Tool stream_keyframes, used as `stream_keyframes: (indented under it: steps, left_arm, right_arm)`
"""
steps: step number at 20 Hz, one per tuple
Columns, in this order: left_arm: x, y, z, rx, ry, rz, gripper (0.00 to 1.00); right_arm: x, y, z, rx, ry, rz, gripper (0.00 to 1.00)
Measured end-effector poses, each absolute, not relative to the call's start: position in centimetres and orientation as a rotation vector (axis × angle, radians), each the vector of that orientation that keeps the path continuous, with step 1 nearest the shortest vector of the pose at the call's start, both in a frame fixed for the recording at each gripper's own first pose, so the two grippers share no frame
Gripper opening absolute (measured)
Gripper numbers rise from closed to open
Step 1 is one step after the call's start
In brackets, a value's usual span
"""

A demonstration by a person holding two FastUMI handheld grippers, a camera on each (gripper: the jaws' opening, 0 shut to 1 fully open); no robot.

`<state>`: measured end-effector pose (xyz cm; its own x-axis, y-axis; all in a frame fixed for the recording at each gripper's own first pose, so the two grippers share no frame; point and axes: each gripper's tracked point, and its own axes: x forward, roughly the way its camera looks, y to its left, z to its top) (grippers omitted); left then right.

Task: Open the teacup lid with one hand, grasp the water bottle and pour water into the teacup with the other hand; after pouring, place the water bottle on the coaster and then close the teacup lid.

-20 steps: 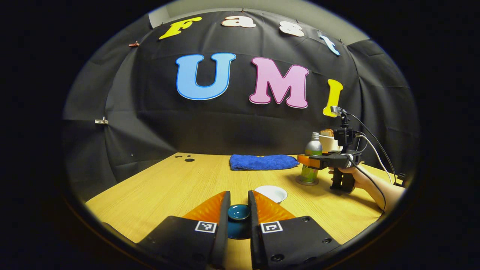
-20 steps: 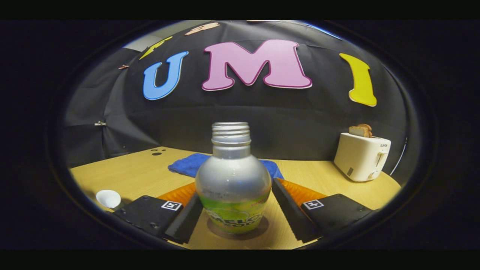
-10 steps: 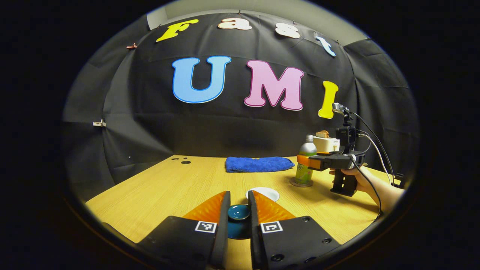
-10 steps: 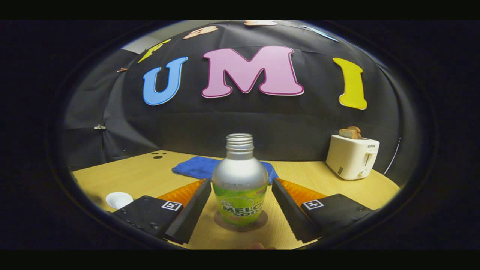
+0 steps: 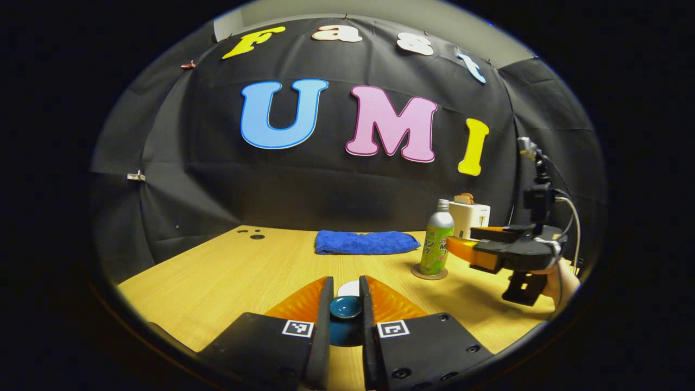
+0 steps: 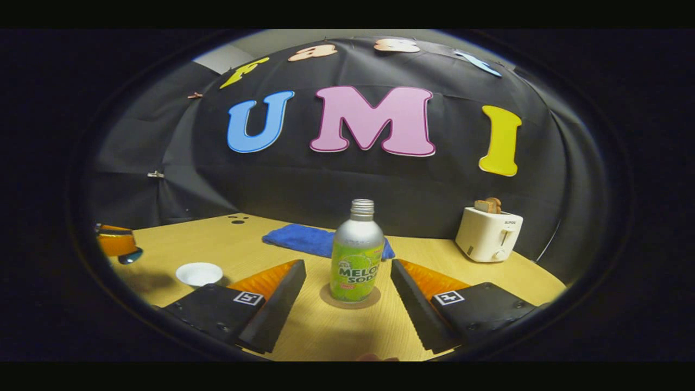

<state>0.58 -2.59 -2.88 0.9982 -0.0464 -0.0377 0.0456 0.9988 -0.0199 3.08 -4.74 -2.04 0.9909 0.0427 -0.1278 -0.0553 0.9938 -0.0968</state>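
My left gripper is shut on the dark blue teacup lid, held above the table. The white teacup stands open just beyond its fingertips and also shows as the teacup at the left. The green and silver water bottle stands upright and uncapped on a round coaster. My right gripper is open, its fingers drawn back to either side of the bottle without touching it. The right gripper sits just right of the bottle. The left gripper with the lid shows at the far left.
A folded blue towel lies at the back of the wooden table. A white toaster with bread in it stands at the back right. A hand holds the right gripper.
The right gripper has backed away from the bottle, which stays on the coaster. The left gripper has shifted right with the lid, so the teacup now lines up in front of it.
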Motion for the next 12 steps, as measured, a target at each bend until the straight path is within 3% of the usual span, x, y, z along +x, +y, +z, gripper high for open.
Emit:
stream_keyframes:
  steps: [2,12]
  left_arm:
    - [2.1,-3.3,-3.3,-0.017,0.047,-0.051,0.31]
    - [8.5,-5.1,-4.4,0.042,0.085,-0.053,0.29]
  right_arm:
    - [1.3,-4.8,-1.8,-0.093,0.14,0.064,0.98]
    - [-3.5,-9.7,-2.2,-0.031,0.153,-0.015,0.98]
